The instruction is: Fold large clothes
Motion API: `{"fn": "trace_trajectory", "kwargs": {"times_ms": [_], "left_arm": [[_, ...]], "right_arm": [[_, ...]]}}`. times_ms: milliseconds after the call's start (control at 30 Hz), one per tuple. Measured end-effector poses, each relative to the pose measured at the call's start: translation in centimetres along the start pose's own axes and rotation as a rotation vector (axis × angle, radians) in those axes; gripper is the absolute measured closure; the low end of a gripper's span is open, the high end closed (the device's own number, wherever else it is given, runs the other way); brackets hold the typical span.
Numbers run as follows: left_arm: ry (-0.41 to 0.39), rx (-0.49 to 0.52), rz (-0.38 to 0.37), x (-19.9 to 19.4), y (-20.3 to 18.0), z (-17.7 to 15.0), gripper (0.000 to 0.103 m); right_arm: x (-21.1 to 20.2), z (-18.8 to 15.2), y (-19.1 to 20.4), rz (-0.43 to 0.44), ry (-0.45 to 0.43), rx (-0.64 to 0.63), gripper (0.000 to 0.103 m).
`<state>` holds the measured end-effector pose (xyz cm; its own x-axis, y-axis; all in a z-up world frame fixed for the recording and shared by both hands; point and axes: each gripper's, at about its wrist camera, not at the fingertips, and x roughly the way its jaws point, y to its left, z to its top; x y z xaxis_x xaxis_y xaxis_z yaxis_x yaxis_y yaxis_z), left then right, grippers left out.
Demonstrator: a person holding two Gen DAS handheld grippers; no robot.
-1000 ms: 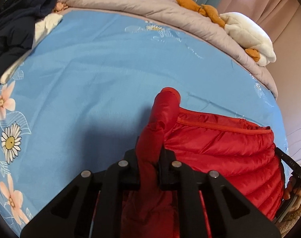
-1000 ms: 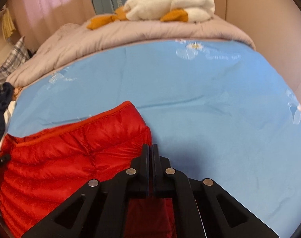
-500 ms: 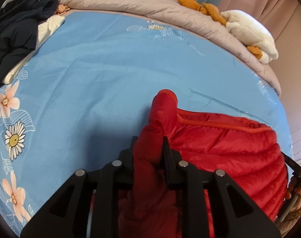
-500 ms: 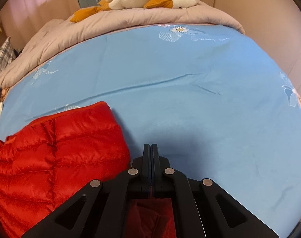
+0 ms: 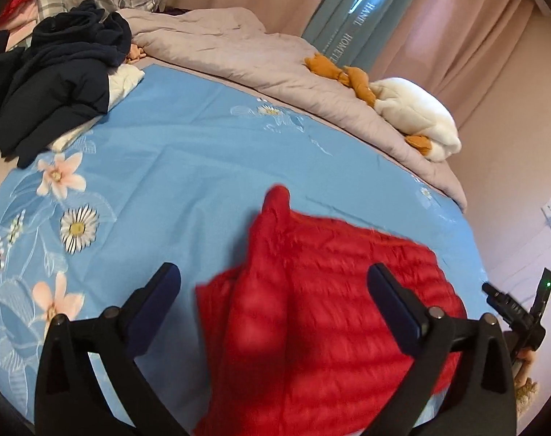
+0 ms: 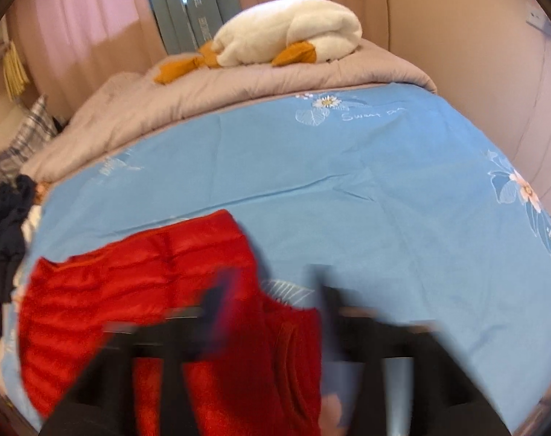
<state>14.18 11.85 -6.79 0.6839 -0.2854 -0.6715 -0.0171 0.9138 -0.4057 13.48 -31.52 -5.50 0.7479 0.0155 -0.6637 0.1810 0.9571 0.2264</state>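
On the blue floral sheet (image 5: 188, 152) lies the red puffer jacket (image 5: 341, 290), one sleeve folded over its body. Above it the left gripper (image 5: 272, 279) is opening, jaws spread wide and clear of the fabric. Blurred in its own view, the right gripper (image 6: 272, 287) is opening too, pressing on nothing.

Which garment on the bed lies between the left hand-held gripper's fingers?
The red puffer jacket, quilted and bright, between the opening fingers, untouched; the dark navy clothes sit heaped far off.
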Motion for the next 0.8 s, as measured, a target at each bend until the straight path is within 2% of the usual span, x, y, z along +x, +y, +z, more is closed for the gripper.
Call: {"fn": "trace_trajectory", "kwargs": {"times_ms": [100, 167, 267, 400, 600, 733, 767, 800], "left_arm": [[0.039, -0.019, -0.05, -0.2, 0.9, -2.2, 0.0], [0.085, -0.06, -0.097, 0.5, 1.9, -3.7, 0.0], [0.16, -0.125, -0.153, 2.1, 3.0, -5.8, 0.0], [0.246, -0.14, -0.169, 4.8, 3.0, -7.8, 0.0], [0.317, -0.115, -0.191, 7.7, 1.7, -8.5, 0.0], [0.34, -0.144, -0.22, 9.3, 1.7, -8.2, 0.0], [0.343, -0.152, -0.226, 9.5, 1.6, -8.2, 0.003], [0.343, -0.153, -0.224, 9.7, 1.4, -8.2, 0.01]], "right_arm": [[-1.0, -1.3, -0.9, 0.086, 0.016, 0.022, 0.013], [-0.8, -3.0, -1.9, 0.14, 0.054, 0.048, 0.005], [0.2, -5.1, -2.9, 0.151, 0.108, 0.053, 0.004], [2.5, -7.5, -4.1, 0.206, 0.211, 0.109, 0.004], [5.3, -8.7, -4.1, 0.33, 0.277, 0.181, 0.004], [7.0, -8.7, -3.4, 0.411, 0.303, 0.199, 0.004], [7.1, -8.7, -3.1, 0.424, 0.306, 0.201, 0.004], [7.6, -8.7, -2.7, 0.447, 0.307, 0.201, 0.004]]}}
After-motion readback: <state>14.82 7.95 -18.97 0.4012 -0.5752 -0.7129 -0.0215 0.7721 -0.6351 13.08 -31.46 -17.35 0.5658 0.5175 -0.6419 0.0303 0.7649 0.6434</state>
